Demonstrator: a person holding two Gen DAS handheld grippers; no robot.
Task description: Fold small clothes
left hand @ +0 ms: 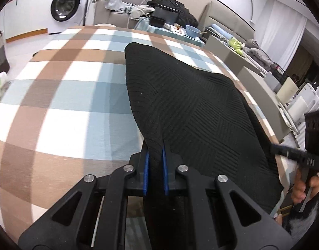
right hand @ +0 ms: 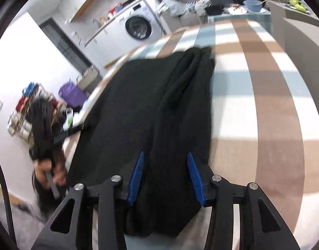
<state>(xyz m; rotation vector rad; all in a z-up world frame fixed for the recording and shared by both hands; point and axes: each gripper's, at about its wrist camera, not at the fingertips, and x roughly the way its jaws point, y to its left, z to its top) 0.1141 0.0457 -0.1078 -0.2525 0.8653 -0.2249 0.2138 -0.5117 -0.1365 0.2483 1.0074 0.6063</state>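
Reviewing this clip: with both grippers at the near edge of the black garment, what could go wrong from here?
1. The left gripper is shut on the black knit garment, while the right gripper stands open around a bunched fold; lifting now would probably raise one side only and skew the fold.
2. The garment overhangs the checked tablecloth at the near edge, so a pull might drag it off.

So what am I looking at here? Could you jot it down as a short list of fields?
surface: table with a brown, blue and white checked cloth
garment: black ribbed knit, lying on the cloth
left gripper: jaws shut on the knit's near edge
right gripper: jaws apart, a bunched fold of the knit between them
background: washing machine, blue bowl
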